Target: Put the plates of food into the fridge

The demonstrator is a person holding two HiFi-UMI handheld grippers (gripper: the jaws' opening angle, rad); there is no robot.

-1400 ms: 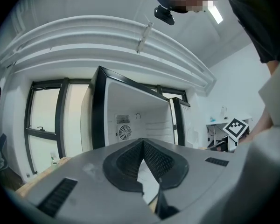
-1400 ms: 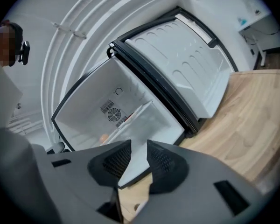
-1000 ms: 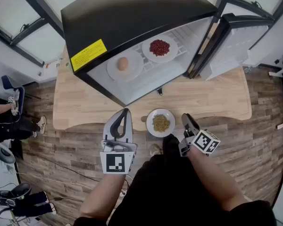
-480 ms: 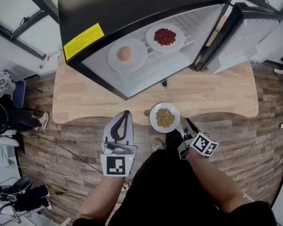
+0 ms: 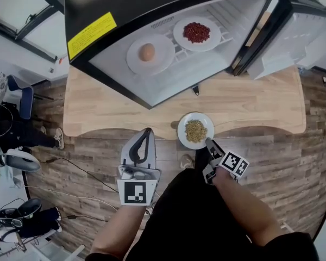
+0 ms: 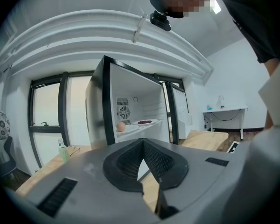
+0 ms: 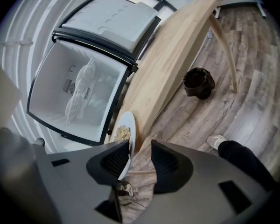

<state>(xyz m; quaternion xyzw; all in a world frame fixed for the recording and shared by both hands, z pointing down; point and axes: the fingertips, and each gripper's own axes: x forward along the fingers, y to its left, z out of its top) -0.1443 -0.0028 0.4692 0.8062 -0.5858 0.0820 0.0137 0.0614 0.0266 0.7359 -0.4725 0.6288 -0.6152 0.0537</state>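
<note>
The plate of yellowish grains sits right at the tip of my right gripper, on the near edge of the wooden table, with its near rim hanging out past that edge. In the right gripper view that rim stands between my two jaws. It lies up against the left pad, while the right pad stands clear of it with bare floor showing in the gap. These jaws have just been opening, so my hold on the plate is released and the plate rests on the table.

Further ahead of this gripper, past the plate and across the table, the fridge stands open. Its door is swung out ahead and to the right. On the white shelf inside, up and to the left of my right gripper, are two more plates side by side: one with red food and, left of it, one with an egg.

My left gripper hangs to the left of the plate of grains, near it but apart, just short of the table edge. It points almost level toward the fridge. Its jaws are clenched tip to tip with nothing between them.

Off to the right of my right gripper, a dark round thing stands on the plank floor under the table.
</note>
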